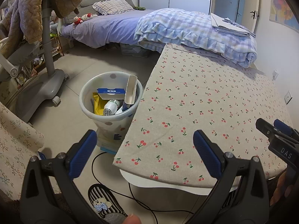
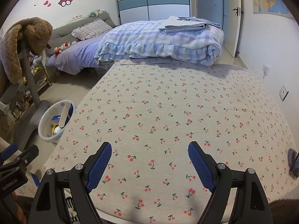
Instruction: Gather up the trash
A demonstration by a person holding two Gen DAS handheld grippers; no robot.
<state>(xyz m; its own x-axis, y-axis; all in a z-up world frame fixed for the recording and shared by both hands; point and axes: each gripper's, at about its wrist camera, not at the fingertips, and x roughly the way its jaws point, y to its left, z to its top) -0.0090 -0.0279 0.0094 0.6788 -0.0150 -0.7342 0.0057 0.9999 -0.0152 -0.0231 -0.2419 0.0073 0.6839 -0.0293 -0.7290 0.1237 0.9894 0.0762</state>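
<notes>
beige cherry-print cloth-covered table (image 2: 168, 112) spreads under and ahead of my right tongs (image 2: 149, 160), which gape, holding nothing | round white dotted plastic waste bin (image 1: 89, 93) stands on the floor ahead of my left tongs (image 1: 144, 143), also gaping, empty | inside it: blue-white carton (image 1: 110, 93), yellow wrapper (image 1: 97, 104), small white bottle (image 1: 112, 107)

One bin (image 1: 89, 100), one table (image 1: 205, 97), two grippers (image 1: 145, 147).
</notes>
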